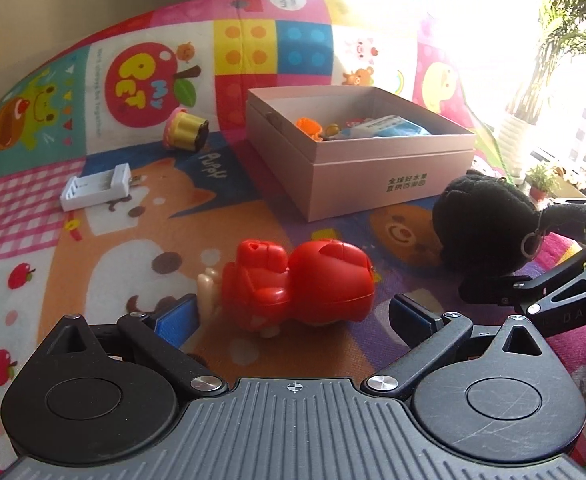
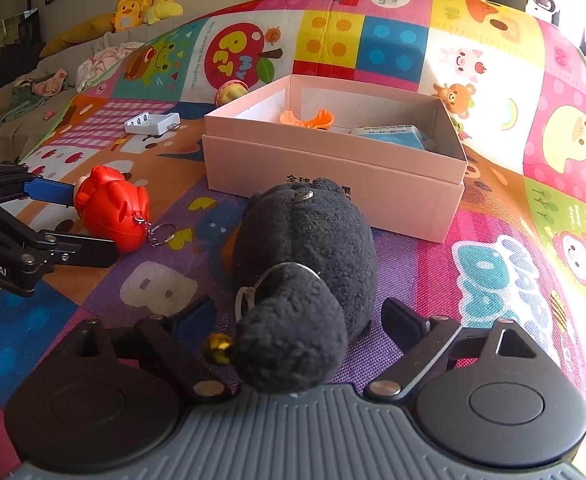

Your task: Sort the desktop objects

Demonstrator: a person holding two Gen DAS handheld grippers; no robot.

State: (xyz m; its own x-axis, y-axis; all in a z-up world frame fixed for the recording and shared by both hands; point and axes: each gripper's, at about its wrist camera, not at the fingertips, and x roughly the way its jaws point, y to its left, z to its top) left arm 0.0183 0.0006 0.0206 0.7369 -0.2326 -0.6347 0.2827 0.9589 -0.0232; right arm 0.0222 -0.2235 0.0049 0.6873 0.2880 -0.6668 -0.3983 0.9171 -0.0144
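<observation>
Sorting looks midway: the pale pink cardboard box [image 1: 357,160] at one o'clock in the left wrist view already holds an orange plastic piece [image 1: 311,126] and a blue-and-white packet [image 1: 389,126]. Straight ahead, the glossy red hard-plastic figure toy [image 1: 297,280] lies on its side on the colourful cartoon-printed play mat [image 1: 133,248], between the spread jaws of the left gripper [image 1: 293,316]; the blue pads stand just beside it and do not look to be pressing, so the claw is released. Judged next move: close on the toy's rounded shell, which may slip, then lift it to the box. A white ribbed plastic battery charger [image 1: 97,190] lies at ten o'clock, a yellow-and-pink toy cupcake [image 1: 185,130] at eleven.

From the right wrist, the black fuzzy plush toy [image 2: 305,248] fills the centre, lying on the mat just before the box [image 2: 333,168] at twelve o'clock. The right gripper [image 2: 301,320] is released, pads wide and clear of the soft pile. A small gold bell [image 2: 217,346] hangs near its rounded end.
</observation>
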